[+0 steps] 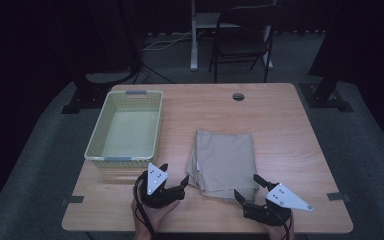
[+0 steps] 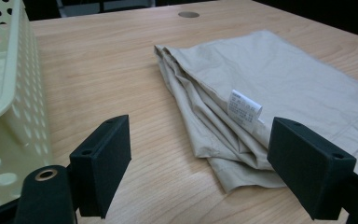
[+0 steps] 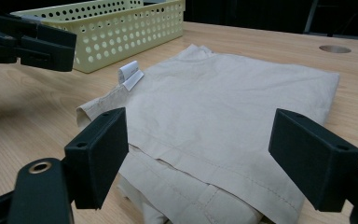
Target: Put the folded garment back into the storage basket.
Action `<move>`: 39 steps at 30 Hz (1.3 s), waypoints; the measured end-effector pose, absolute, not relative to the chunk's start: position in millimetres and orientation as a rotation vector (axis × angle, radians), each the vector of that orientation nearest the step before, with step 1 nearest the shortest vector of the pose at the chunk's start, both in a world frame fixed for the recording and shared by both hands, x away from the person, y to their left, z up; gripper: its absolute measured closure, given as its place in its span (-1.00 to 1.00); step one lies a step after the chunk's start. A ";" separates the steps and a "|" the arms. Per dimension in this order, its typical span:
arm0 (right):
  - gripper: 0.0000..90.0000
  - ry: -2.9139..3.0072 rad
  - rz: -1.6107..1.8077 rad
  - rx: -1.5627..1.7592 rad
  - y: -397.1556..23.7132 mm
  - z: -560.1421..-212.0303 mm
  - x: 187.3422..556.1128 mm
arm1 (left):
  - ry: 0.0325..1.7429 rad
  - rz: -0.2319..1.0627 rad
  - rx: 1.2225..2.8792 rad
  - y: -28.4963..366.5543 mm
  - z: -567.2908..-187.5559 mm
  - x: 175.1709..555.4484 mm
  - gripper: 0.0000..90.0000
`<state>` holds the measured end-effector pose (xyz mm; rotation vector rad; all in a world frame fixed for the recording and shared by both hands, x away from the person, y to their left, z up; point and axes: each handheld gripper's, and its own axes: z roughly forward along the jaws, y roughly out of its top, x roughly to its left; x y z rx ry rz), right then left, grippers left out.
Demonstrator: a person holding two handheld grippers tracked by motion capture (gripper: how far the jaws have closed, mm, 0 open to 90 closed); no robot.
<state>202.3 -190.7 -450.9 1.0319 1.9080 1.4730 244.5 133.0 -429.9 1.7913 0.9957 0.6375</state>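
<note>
Two hand-held grippers, left [image 1: 172, 176] and right [image 1: 246, 187], jaws apart, one folded cloth [image 1: 225, 160], one basket [image 1: 96, 151]

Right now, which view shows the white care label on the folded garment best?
The left gripper view: the care label is near, its print lines visible. The right gripper view shows it smaller, edge-on. The high view gives a tiny speck.

Folded garment [image 1: 224, 159]: beige woven cloth, matt, creased, w/ stitched seams & white printed care label [image 2: 244, 107]. Basket [image 1: 97, 134]: pale yellow-green plastic, perforated, slight sheen. Table [image 1: 290, 130]: light wood-grain top, smooth, satin. Gripper pads [image 3: 98, 156]: black, matt
</note>
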 end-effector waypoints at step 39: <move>-0.59 1.908 1.465 1.029 -189.8 -450.8 201.6 | 0.942 0.646 1.812 116.6 -407.4 264.8 -0.49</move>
